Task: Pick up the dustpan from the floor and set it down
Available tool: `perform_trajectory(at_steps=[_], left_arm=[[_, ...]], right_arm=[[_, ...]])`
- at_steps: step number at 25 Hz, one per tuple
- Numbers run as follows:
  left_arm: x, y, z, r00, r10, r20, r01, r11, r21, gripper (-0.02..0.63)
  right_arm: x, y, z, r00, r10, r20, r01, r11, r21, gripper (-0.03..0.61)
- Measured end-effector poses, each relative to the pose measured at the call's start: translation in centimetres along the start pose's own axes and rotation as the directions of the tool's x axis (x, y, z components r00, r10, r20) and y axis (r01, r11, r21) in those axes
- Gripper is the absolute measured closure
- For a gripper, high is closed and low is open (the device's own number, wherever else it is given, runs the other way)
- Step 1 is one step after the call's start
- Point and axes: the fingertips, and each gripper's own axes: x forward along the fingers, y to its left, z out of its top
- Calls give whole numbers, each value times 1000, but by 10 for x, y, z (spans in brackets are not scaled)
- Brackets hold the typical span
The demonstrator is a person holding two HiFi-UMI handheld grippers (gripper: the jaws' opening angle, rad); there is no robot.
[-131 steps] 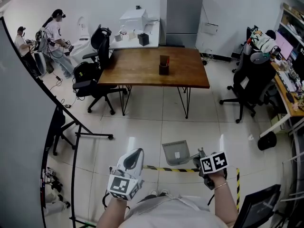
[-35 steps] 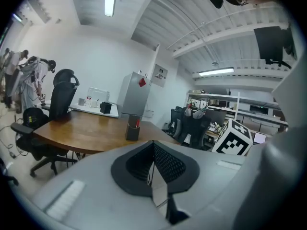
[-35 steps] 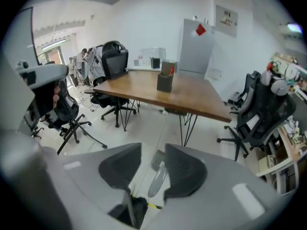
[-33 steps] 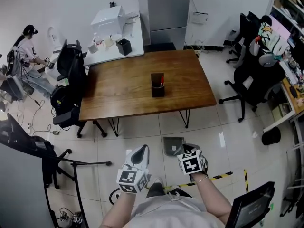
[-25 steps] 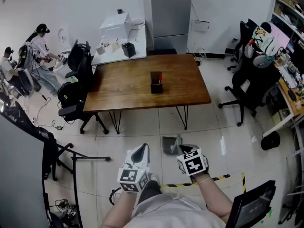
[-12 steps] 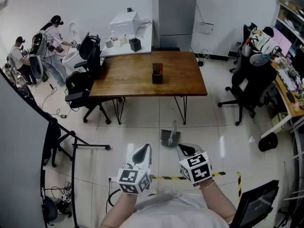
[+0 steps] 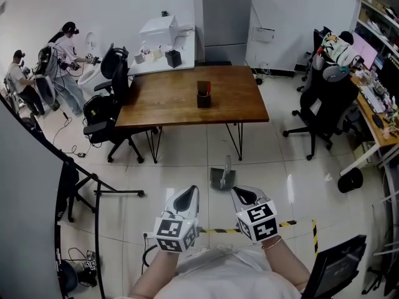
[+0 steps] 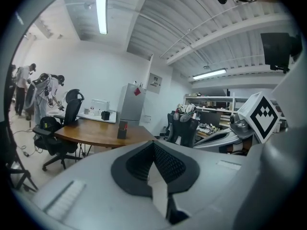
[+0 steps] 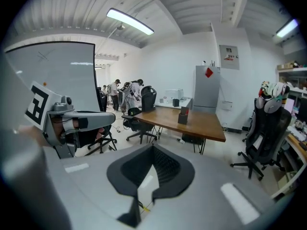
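The grey dustpan [image 7: 222,177] stands upright on the tiled floor in the head view, its handle pointing up, just this side of the wooden table [image 7: 193,98]. My right gripper [image 7: 240,195] hangs a little short of it and to its right, jaws shut, with nothing in them and not touching the pan. My left gripper [image 7: 187,193] is level with it further left, also shut and empty. In both gripper views the closed jaws fill the lower frame, the left gripper [image 8: 154,144] and the right gripper [image 9: 153,148], and the dustpan is hidden behind them.
A dark holder [image 7: 203,96] stands on the table. Office chairs flank it at left [image 7: 106,114] and right [image 7: 315,104]. Yellow-black tape [image 7: 215,231] runs across the floor by my grippers. A black stand's legs [image 7: 103,192] spread at left. People [image 7: 65,52] work at far left.
A second ago my right gripper was at the dustpan's handle; it has since let go and drawn back. The dustpan now stands alone. Both grippers pulled toward me.
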Motion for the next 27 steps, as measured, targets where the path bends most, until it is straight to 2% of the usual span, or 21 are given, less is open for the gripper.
perform_trajectory(at_steps=[11,27], left_arm=[[5,-5,5,1000,-23,-15,24,999,31,600],[5,-2,3,1000,-22,-20,23,999,33,600]], right_arm=[[1,3,7,1000,1,15,-1,1000,-9,577],[1,3,7,1000,-12,27,13,1000,-11,577]])
